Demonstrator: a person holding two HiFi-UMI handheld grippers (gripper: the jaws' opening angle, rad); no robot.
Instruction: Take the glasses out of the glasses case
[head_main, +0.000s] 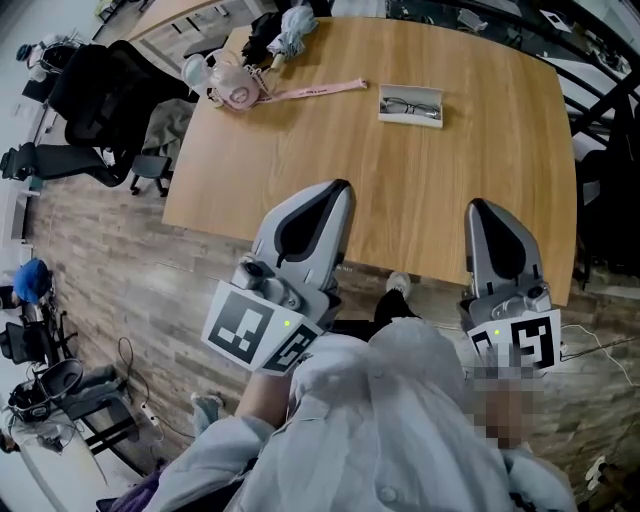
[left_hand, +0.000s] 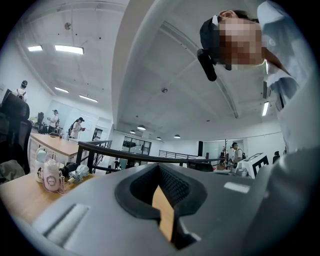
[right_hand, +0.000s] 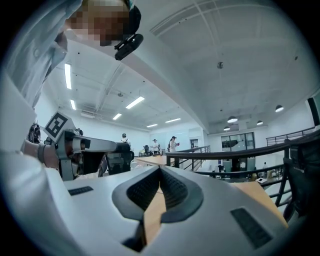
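An open pale glasses case (head_main: 432, 96) lies on the far part of the wooden table (head_main: 420, 190), with dark-framed glasses (head_main: 405, 105) inside it. My left gripper (head_main: 341, 187) hangs over the table's near edge, well short of the case, its jaws together and empty. To its right, my right gripper (head_main: 479, 206) is held the same way, also shut on nothing. In the left gripper view the left gripper (left_hand: 159, 168) points up towards the ceiling; the right gripper (right_hand: 160, 169) does likewise in its own view. Neither gripper view shows the case.
A pink bottle (head_main: 235, 90) with a long pink strap (head_main: 318, 91) sits at the table's far left, beside a dark bundle (head_main: 278, 35). A black office chair (head_main: 95, 85) stands left of the table. Black railings (head_main: 600, 90) run along the right.
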